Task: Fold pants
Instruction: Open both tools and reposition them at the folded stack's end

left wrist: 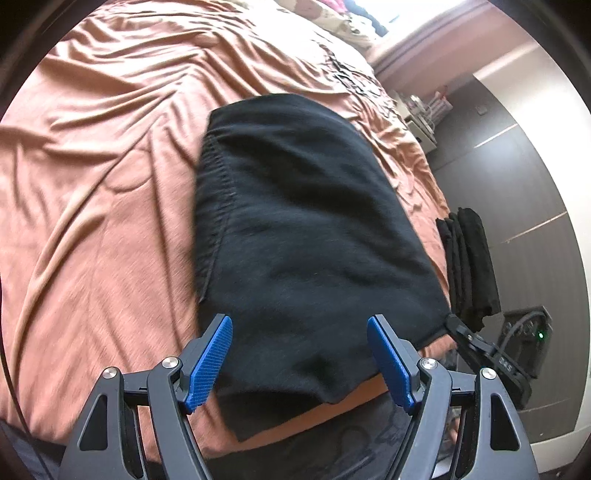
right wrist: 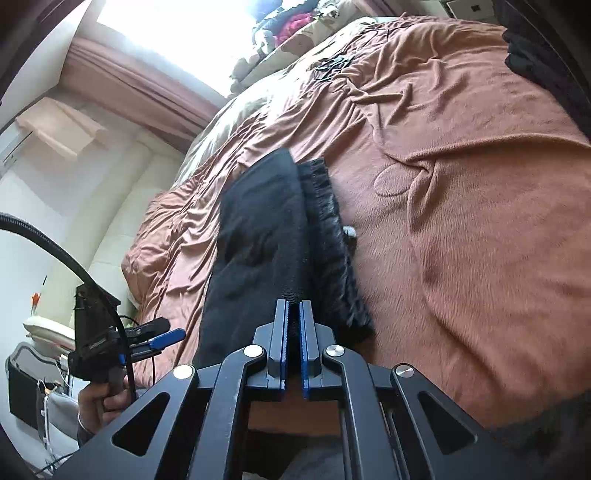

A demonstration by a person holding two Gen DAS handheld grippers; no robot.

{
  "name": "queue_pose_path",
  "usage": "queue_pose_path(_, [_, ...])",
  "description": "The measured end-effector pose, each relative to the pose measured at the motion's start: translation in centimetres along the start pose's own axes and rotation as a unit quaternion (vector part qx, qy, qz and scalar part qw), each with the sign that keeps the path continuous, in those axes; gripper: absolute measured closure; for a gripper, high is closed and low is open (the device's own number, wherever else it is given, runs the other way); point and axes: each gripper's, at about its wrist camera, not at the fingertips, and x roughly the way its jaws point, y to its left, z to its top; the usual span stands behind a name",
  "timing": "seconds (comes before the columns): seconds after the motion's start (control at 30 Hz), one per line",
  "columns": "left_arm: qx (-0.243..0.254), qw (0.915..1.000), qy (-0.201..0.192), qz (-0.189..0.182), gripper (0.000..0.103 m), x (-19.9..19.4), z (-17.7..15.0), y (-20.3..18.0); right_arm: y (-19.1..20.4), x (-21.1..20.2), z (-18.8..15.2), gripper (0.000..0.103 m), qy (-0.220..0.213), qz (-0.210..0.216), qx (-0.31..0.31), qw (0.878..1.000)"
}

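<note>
My right gripper (right wrist: 294, 314) is clamped on the near edge of the black pants (left wrist: 303, 236), lying folded on the bed (left wrist: 96, 206), while my left gripper (left wrist: 299, 354) hovers wide over them: soft, light, floppy cloth, best pinched at corners.

The black pants (left wrist: 306, 236) serve as landmark on the wrinkled orange bedspread (left wrist: 99, 206). Left of the pants in the left wrist view, the bedspread lies bare and open to passage, as does the strip beyond their far edge. Right of the pants the bed edge falls away; there a stack of dark folded garments (left wrist: 467, 266) and the right gripper (left wrist: 452, 321) obstruct. Far beyond the pants, piled pillows and clothes (right wrist: 295, 33) block the headboard end.
</note>
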Motion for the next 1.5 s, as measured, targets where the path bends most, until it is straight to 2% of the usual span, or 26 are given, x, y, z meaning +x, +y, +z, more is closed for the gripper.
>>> queue_pose_path(0.4, [-0.026, 0.9996, -0.003, 0.015, 0.028, 0.8, -2.1, 2.7, -1.2, -1.8, -3.7, 0.103, 0.016, -0.008, 0.014, 1.0])
queue_pose_path(0.53, [-0.039, 0.9991, 0.003, 0.016, 0.047, 1.4, -2.4, 3.6, -0.8, -3.1, -4.1, 0.103, 0.012, -0.013, 0.005, 1.0])
queue_pose_path(0.57, [-0.042, 0.999, 0.004, 0.015, 0.048, 1.6, -2.4, 3.8, -1.0, -3.7, -4.3, 0.103, 0.008, -0.022, 0.004, 1.0])
queue_pose_path(0.63, [-0.043, 0.9989, 0.005, 0.015, 0.057, 2.0, -2.4, 3.9, -1.7, -4.7, -4.4, 0.103, 0.0, -0.026, 0.011, 1.0])
queue_pose_path(0.7, [-0.045, 0.9987, 0.012, 0.022, 0.062, 2.8, -2.5, 4.0, -2.2, -5.3, -4.0, 0.103, -0.002, -0.047, 0.009, 0.999])
queue_pose_path(0.9, [-0.047, 0.9983, 0.016, 0.032, 0.071, 2.8, -3.0, 4.0, -1.5, -5.1, -1.7, 0.103, -0.001, -0.042, 0.004, 0.999])
queue_pose_path(1.0, [-0.048, 0.9981, 0.025, 0.028, 0.071, 2.5, -3.4, 4.1, -1.0, -3.3, -0.9, 0.103, 0.018, -0.034, 0.001, 0.999])
queue_pose_path(1.13, [-0.048, 0.9984, 0.017, 0.022, 0.07, 1.6, -3.3, 4.1, -0.5, -0.9, -0.1, 0.092, 0.043, -0.028, -0.007, 0.999])
queue_pose_path(1.2, [-0.043, 0.9989, 0.011, 0.016, 0.062, 1.1, -3.0, 4.0, -0.2, -0.2, 0.5, 0.083, 0.046, -0.027, -0.017, 0.998])
queue_pose_path(1.23, [-0.039, 0.9991, 0.008, 0.013, 0.051, 1.0, -2.7, 4.0, -0.1, 0.2, 0.9, 0.071, 0.046, -0.029, -0.019, 0.998])
queue_pose_path(1.27, [-0.035, 0.9993, 0.003, 0.013, 0.046, 1.0, -2.2, 3.9, -0.1, 0.5, 1.2, 0.059, 0.045, -0.033, -0.024, 0.998])
queue_pose_path(1.3, [-0.034, 0.9993, -0.002, 0.017, 0.042, 0.9, -1.9, 4.0, 0.1, 0.7, 1.6, 0.056, 0.043, -0.037, -0.028, 0.998])
queue_pose_path(1.5, [-0.05, 0.9987, -0.008, 0.013, 0.042, 2.1, 0.5, 4.8, 0.3, 3.1, 3.3, 0.056, 0.058, -0.058, -0.047, 0.996])
